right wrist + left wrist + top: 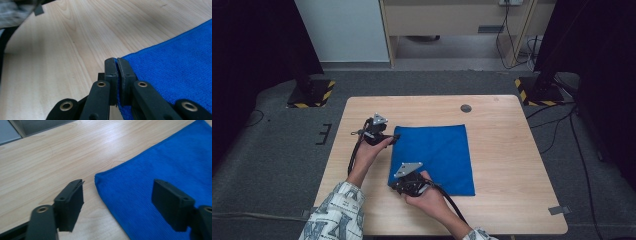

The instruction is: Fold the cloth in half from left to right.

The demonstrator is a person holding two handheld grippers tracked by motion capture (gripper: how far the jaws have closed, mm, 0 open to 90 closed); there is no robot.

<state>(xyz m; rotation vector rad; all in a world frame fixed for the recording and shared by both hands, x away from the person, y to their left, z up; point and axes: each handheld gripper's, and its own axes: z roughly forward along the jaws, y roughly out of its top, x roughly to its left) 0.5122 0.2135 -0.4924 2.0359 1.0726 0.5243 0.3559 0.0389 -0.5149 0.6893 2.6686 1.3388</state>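
Observation:
A blue cloth [434,155] lies flat on the wooden table [502,125]. My left gripper [396,136] is at the cloth's far left corner. In the left gripper view its jaws stand open [118,188], one over bare wood, the other over the cloth [162,165], with the corner between them and untouched. My right gripper [393,186] is at the near left corner. In the right gripper view its jaws [117,62] are shut on the cloth's edge [175,65], with a sliver of blue pinched between the pads.
A dark round grommet [466,108] sits in the table's far side. Two stands with yellow-black striped bases [312,93] [537,90] are on the carpet beyond the table. Bare wood runs right of the cloth.

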